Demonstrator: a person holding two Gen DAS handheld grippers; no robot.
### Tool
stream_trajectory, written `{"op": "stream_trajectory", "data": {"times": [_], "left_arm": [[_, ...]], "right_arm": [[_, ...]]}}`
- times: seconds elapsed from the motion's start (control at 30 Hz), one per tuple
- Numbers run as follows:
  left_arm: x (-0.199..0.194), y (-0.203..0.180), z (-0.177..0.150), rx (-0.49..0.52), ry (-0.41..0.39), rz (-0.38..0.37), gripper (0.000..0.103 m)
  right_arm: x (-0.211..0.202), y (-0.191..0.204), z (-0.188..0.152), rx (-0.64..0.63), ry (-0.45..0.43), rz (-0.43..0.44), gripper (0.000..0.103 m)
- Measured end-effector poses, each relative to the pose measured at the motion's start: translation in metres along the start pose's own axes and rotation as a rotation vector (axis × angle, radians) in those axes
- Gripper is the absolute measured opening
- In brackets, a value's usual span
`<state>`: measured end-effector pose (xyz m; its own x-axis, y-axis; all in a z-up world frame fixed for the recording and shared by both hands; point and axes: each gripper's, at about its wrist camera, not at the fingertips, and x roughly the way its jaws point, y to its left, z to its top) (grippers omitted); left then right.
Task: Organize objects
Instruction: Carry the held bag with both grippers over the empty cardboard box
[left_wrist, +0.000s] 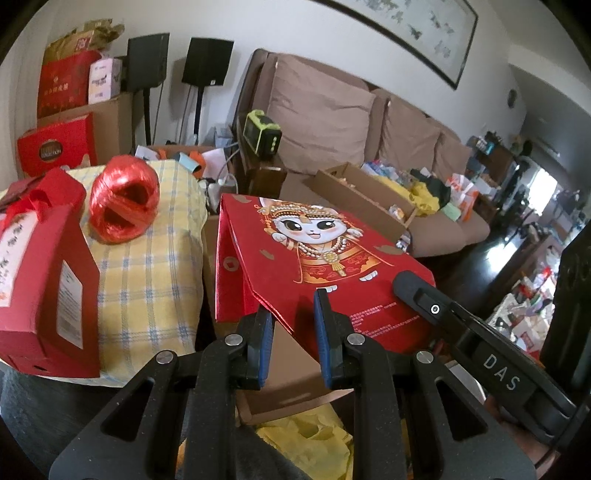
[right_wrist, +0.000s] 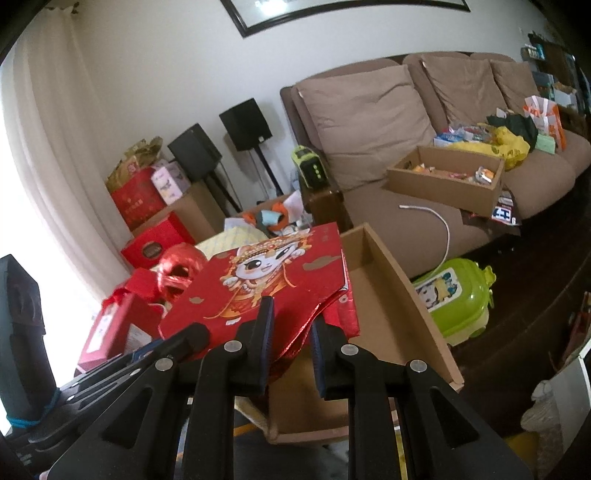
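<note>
A red gift bag printed with a cartoon cat lies flat and tilted over an open cardboard box. My left gripper has its jaws partly open around the bag's near folded corner. My right gripper stands the same way at the bag's other near corner, jaws partly open. The right gripper's finger also reaches onto the bag in the left wrist view. Whether either grips the bag is unclear. A red twine ball and a red carton sit on a yellow checked cloth.
A brown sofa behind holds a cardboard box of clutter and bags. Red gift boxes and two black speakers stand at the back left. A green plastic case lies on the dark floor.
</note>
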<state>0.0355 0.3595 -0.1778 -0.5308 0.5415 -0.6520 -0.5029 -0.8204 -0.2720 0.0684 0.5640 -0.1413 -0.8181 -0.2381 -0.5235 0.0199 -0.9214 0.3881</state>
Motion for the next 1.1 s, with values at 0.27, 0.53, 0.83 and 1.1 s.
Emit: {"op": "stream_trajectory", "data": {"times": [0.27,0.53,0.83,1.1], "left_arm": [[0.03,0.001,-0.012,-0.011,0.05,0.016,0.019],[0.054,0.006,-0.025,-0.011,0.081,0.022,0.019],[0.077,0.017,-0.041,-0.008,0.1,0.018,0.02],[0.087,0.019,-0.047,-0.007,0.112,-0.02,0.02]], "right_arm": [[0.022,-0.01,-0.007,-0.03,0.035,-0.053,0.018],[0.043,-0.027,-0.019,-0.013,0.065,-0.056,0.018],[0.066,-0.038,-0.034,0.0,0.093,-0.047,0.018],[0.069,-0.042,-0.035,-0.009,0.094,-0.075,0.018]]}}
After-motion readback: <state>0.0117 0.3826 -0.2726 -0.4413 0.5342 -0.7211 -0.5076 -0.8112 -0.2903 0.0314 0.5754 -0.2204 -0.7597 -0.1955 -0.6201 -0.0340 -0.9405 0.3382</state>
